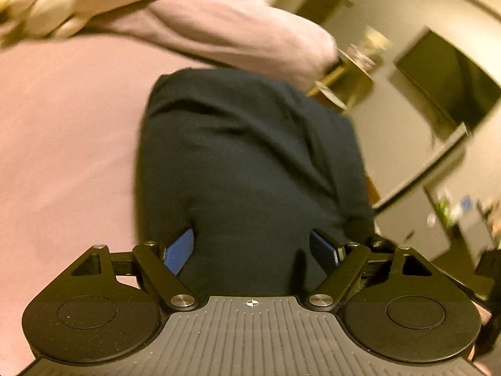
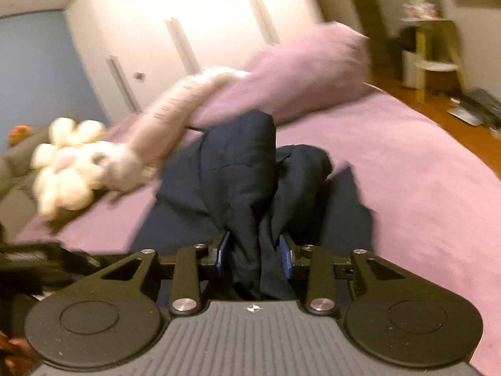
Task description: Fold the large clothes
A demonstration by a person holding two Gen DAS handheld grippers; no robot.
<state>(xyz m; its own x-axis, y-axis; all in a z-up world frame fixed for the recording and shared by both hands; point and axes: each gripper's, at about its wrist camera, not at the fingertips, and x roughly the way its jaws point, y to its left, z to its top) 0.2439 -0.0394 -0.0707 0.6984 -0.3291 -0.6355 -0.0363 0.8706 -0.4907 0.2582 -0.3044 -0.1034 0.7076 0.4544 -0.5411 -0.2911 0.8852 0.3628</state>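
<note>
Pinching a bunched fold of the dark garment [image 2: 247,169], my right tongs [image 2: 255,255] stand nearly closed, both blue pads [image 2: 223,252] pressed into the cloth. My left tongs [image 1: 252,250] stand wide apart with the garment [image 1: 250,156] draped between the pads; whether they grip it I cannot tell. The garment lies on the pink bed [image 2: 407,163]. A pillow [image 2: 297,72] sits at 12 o'clock and a plush toy [image 2: 69,166] at 10 o'clock.

Garment [image 2: 250,169] lies on the bed [image 2: 407,163]; pillow [image 2: 291,75] behind the garment, plush toy [image 2: 69,163] to its left, stool [image 2: 435,53] beyond the bed.
</note>
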